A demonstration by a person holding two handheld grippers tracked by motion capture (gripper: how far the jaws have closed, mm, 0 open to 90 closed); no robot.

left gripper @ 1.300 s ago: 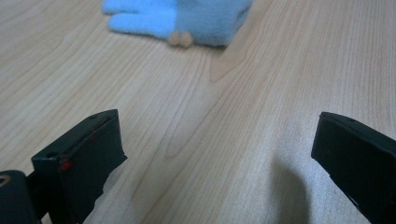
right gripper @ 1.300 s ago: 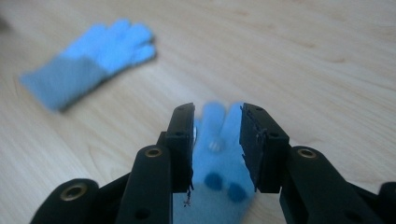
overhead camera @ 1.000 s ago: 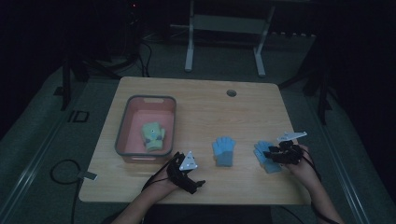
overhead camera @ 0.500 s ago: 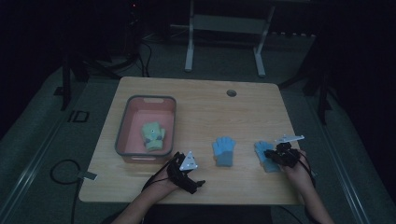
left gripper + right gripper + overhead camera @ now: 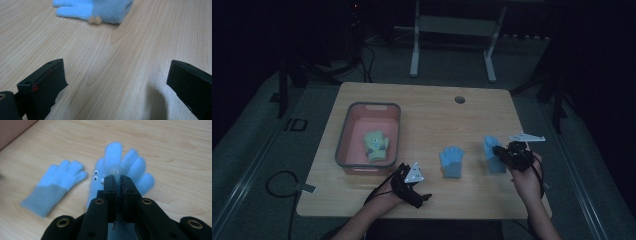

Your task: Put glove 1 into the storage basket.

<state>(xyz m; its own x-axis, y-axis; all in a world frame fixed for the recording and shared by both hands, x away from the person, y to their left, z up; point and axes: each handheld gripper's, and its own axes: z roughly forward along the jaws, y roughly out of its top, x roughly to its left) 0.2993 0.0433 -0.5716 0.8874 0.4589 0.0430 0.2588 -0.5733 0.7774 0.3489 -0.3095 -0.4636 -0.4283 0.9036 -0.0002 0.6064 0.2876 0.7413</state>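
Two light blue gloves are on the wooden table (image 5: 422, 115). One blue glove (image 5: 452, 161) (image 5: 55, 185) lies flat near the middle front. My right gripper (image 5: 502, 151) (image 5: 116, 179) is shut on the other blue glove (image 5: 492, 155) (image 5: 130, 167), which has small googly eyes, pinching its fabric and holding it a little off the table. My left gripper (image 5: 416, 185) (image 5: 116, 66) rests low near the front edge, jaws wide open with only bare wood between them. The flat glove (image 5: 100, 10) lies ahead of it.
A pink bin (image 5: 343, 145) with a grey rim stands at the table's left and holds a green glove (image 5: 376, 145). Its corner (image 5: 12, 127) appears in the right gripper view. A round cable hole (image 5: 459, 99) is near the far edge.
The right gripper's jaws have shut on the right-hand blue glove, and the hand has risen with it. The left gripper has stayed put.
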